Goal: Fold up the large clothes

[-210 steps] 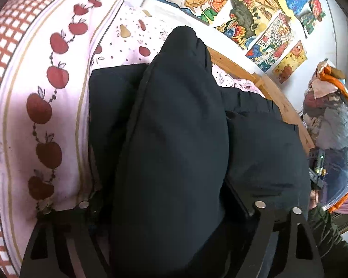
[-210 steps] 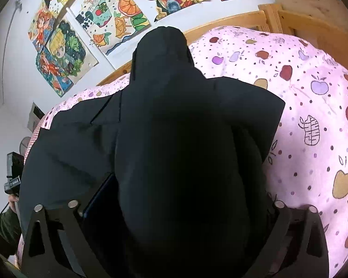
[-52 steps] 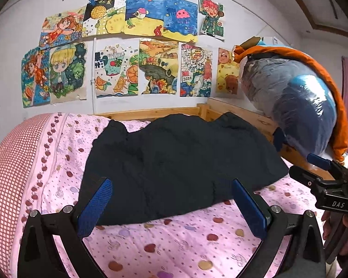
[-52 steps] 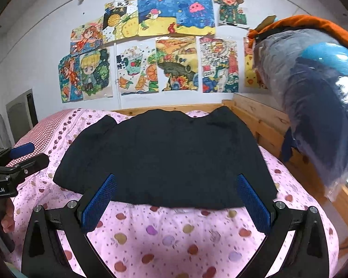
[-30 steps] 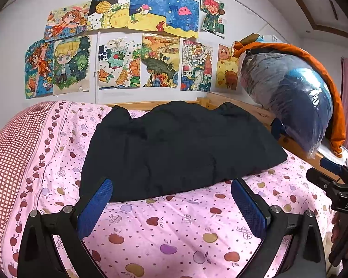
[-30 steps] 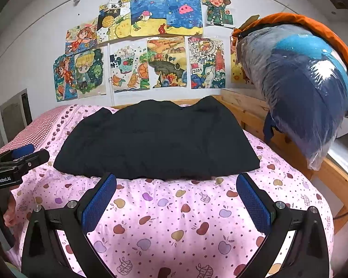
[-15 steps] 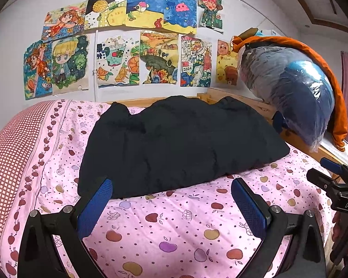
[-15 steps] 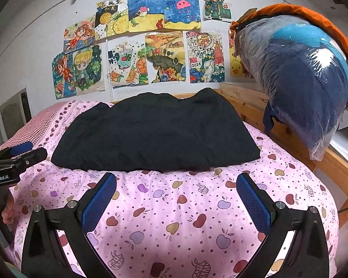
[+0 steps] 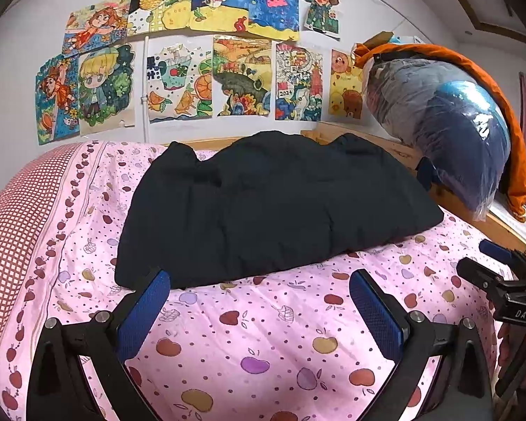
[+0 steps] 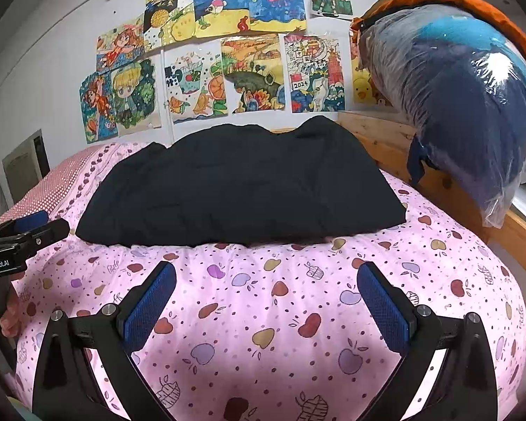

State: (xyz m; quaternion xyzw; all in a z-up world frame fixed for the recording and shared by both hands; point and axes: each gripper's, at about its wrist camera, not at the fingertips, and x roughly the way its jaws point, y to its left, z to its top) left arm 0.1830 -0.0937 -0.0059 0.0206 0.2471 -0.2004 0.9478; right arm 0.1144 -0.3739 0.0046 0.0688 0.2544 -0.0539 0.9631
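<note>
Lying broad and flat across the far half of the bed, the black garment [image 9: 273, 207] is sitting as a squat, puffy block, its near edge running roughly straight across and its far edge bunching up against the wooden headboard [image 10: 375, 129]; to my eye it is resting that way because it is already doubled over on itself, which would suggest the folding is near its end or done. It is taking up the middle of the pink apple-print bedspread [image 9: 263, 333], leaving a wide bare strip of cover on the near side. The left hand-held gripper [image 9: 259, 310] is hanging over that strip with its blue pads [image 9: 143, 307] spread wide and nothing between them, clear of the cloth. The right hand-held gripper [image 10: 266, 310] is doing the same, fingers [image 10: 382, 307] wide apart and empty, well short of the garment's edge. Both seem to be held back so the person can look the bundle over. Each gripper is showing at the edge of the other's view, so they are flanking the bed's near side. Off to the right, a plastic-wrapped bundle [image 10: 463, 94] is leaning over the wooden bed rail, and children's drawings [image 9: 200, 52] are covering the wall behind.
</note>
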